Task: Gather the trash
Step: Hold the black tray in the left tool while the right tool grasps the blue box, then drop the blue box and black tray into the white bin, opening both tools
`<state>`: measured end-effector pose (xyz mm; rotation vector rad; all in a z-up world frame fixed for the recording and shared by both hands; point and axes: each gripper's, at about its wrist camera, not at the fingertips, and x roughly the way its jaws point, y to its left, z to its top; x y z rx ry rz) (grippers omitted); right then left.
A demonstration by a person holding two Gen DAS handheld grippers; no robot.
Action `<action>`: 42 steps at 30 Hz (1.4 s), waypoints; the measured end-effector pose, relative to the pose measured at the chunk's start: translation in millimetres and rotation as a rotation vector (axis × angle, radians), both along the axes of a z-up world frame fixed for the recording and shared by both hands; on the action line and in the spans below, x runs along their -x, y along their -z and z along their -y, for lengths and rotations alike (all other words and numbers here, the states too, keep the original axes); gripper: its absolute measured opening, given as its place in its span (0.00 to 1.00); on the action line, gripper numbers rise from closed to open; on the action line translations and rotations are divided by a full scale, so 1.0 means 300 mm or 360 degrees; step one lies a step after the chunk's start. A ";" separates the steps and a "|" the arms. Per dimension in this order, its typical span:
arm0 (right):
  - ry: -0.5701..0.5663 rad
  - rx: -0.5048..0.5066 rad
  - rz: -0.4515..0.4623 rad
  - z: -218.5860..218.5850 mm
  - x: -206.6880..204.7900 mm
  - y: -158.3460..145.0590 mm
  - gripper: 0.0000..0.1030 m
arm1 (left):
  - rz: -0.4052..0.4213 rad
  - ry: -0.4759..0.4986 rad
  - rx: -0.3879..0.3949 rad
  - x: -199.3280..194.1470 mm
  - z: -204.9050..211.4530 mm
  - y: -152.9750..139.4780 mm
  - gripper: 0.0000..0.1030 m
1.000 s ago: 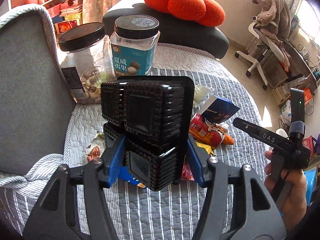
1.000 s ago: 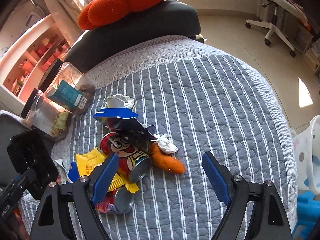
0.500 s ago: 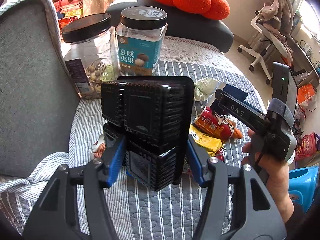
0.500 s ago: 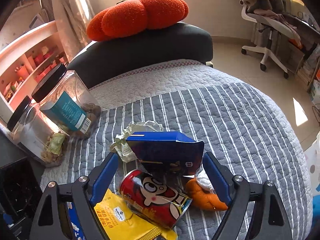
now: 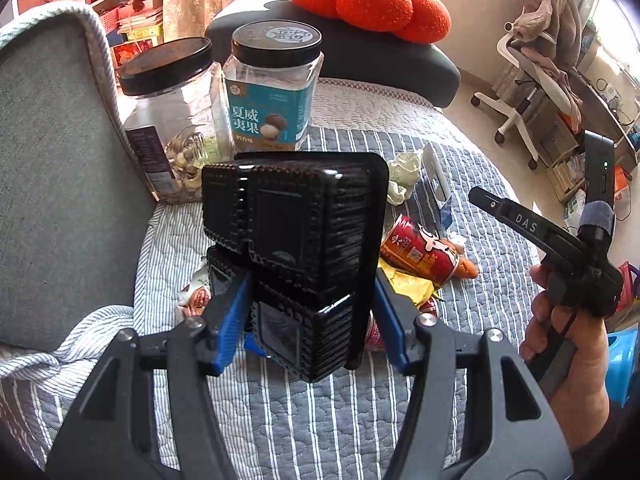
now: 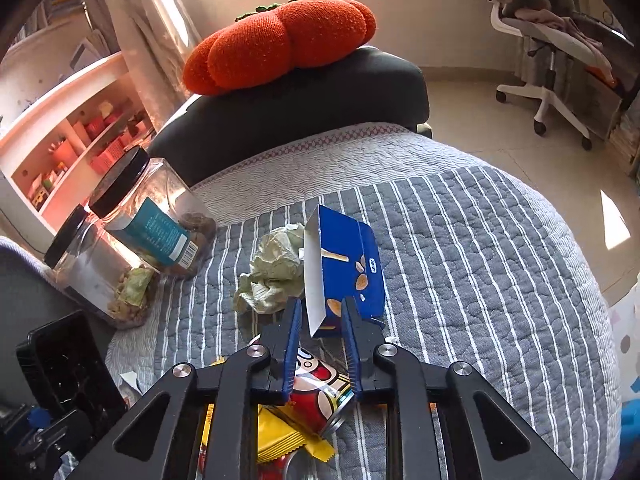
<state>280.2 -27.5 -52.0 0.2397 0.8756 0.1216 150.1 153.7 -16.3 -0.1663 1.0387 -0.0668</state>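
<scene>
Pinching blue carton [image 6: 344, 268], right tool [image 6: 320, 344]

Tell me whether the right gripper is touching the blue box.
Touching. The right wrist view shows the right gripper with jaws just closed on the blue box, its lower edge pinched between them.

Both wrist views look steeply down, close, sharing the striped quilt [image 5: 336, 412] and jars [image 6: 148, 216]
</scene>
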 end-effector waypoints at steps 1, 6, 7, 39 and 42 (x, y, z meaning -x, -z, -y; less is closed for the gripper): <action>0.0004 -0.0019 -0.0012 0.017 0.004 -0.006 0.20 | 0.0004 0.0002 0.0002 0.000 0.004 -0.001 0.58; 0.0100 -0.0081 0.0003 0.073 0.027 -0.009 0.87 | 0.0003 -0.0022 -0.0002 -0.008 0.001 0.003 0.59; 0.0104 -0.0086 -0.0002 0.071 0.021 -0.004 0.87 | -0.0002 -0.0026 -0.0003 -0.010 -0.003 0.006 0.59; 0.0019 -0.0216 -0.0179 0.114 -0.100 0.112 0.62 | -0.0044 -0.0022 -0.0007 -0.085 0.047 0.026 0.59; -0.0007 -0.0141 -0.0149 0.150 -0.041 0.044 0.62 | 0.0001 0.0012 0.0022 -0.090 0.108 -0.002 0.59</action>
